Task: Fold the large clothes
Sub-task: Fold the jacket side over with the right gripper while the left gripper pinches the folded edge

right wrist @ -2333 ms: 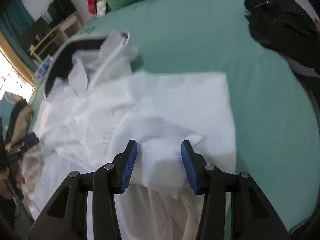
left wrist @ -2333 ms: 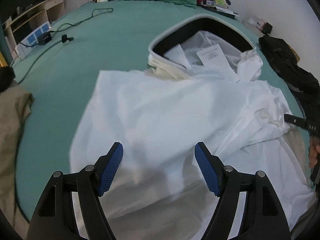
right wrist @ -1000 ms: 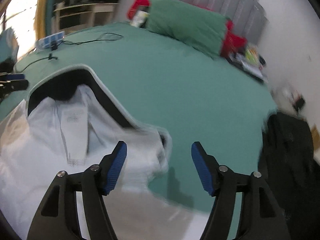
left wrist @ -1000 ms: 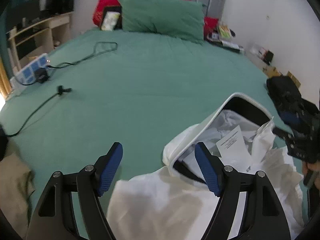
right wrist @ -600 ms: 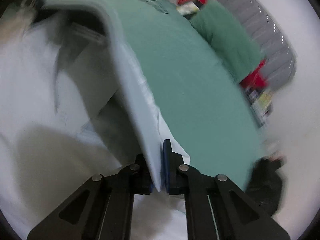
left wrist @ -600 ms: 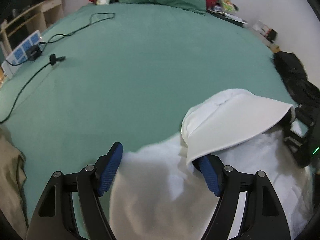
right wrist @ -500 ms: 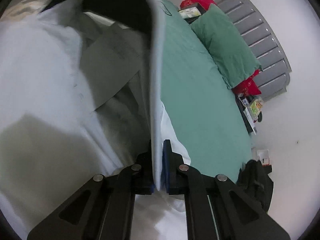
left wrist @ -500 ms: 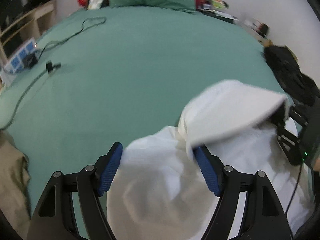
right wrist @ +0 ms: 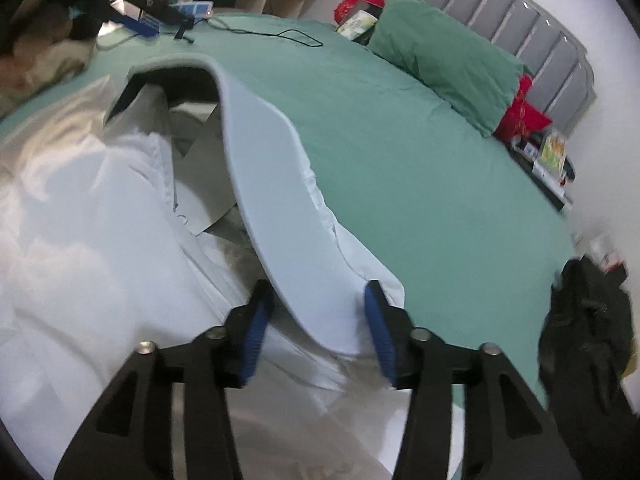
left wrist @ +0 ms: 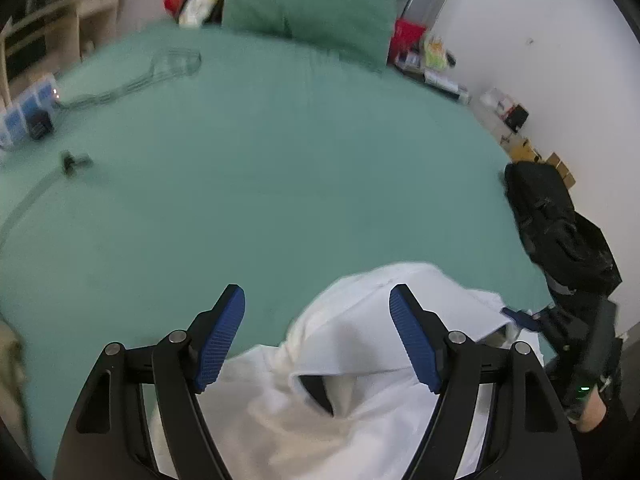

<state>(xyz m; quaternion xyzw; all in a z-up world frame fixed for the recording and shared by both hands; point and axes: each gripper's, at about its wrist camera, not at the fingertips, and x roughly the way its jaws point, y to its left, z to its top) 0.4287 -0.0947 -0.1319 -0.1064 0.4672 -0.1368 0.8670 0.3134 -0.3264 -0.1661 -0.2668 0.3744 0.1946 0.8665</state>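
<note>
the white garment (right wrist: pixel 100 240) is judged light and limp; its stiffer hood rim (right wrist: pixel 280 200) suits gripping. both grippers' (left wrist: pixel 316 340) (right wrist: pixel 316 332) jaws are held apart.

On the one green bed (left wrist: pixel 280 184) lie one white garment (right wrist: pixel 100 248), one green pillow (right wrist: pixel 444 56), one black cable (right wrist: pixel 276 34) and one black bag (left wrist: pixel 556 224) at the bed's right edge. Two grippers show: left gripper (left wrist: pixel 316 334) and right gripper (right wrist: pixel 316 332), two blue pads each.
</note>
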